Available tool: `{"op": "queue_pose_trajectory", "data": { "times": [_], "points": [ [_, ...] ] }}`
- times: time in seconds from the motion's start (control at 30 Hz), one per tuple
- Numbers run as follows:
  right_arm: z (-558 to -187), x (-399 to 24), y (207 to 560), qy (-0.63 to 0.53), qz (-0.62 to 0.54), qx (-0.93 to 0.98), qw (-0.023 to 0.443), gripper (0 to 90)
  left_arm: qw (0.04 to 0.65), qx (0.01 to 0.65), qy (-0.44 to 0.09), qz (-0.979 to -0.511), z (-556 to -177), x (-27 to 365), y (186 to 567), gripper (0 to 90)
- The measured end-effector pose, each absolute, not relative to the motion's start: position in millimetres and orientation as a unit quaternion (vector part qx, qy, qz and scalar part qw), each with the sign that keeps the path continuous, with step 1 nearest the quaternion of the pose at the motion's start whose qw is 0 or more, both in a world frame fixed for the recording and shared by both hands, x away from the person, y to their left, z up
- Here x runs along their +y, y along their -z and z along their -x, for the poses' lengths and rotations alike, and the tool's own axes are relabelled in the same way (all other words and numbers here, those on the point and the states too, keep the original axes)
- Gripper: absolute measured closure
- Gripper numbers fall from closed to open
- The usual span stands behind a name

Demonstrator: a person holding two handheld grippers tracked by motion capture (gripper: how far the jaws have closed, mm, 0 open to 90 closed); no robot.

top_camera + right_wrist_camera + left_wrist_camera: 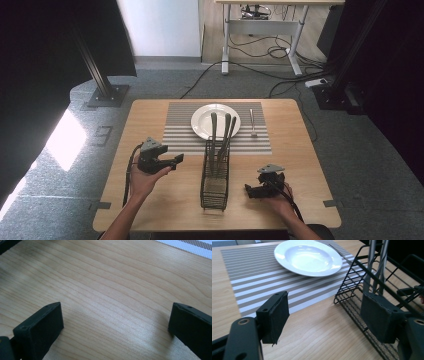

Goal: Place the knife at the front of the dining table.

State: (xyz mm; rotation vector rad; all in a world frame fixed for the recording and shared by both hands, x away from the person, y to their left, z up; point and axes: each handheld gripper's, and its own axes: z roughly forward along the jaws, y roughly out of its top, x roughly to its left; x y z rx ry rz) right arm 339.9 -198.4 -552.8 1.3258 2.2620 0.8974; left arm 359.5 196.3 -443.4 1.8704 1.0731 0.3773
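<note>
A black wire cutlery basket [215, 176] stands mid-table with several grey-handled utensils [221, 132] upright in it. Behind it a white plate [215, 120] rests on a striped placemat [180, 135], with one utensil [253, 122] lying to its right. My left gripper [176, 161] hovers left of the basket, open and empty; in the left gripper view [324, 317] its jaws frame the basket [359, 292], the plate [308, 257] and the placemat [257, 277]. My right gripper [249, 190] sits low by the basket's right side, open over bare wood [115, 322].
The wooden table [150, 195] has free room at its left and right sides. Black frame posts stand on the carpet behind the left [97, 75] and right [345, 70] corners. A white desk with cables [260, 30] stands farther back.
</note>
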Motion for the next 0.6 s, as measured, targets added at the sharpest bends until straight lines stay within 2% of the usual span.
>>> {"op": "queue_pose_trajectory", "data": {
  "times": [0.6],
  "points": [
    [-340, -198, 553, -0.320, -0.472, 0.801, 0.184, 0.0, 0.479, 0.426, -0.152, -0.752, -386, 162, 422, 22.0]
  ]
}}
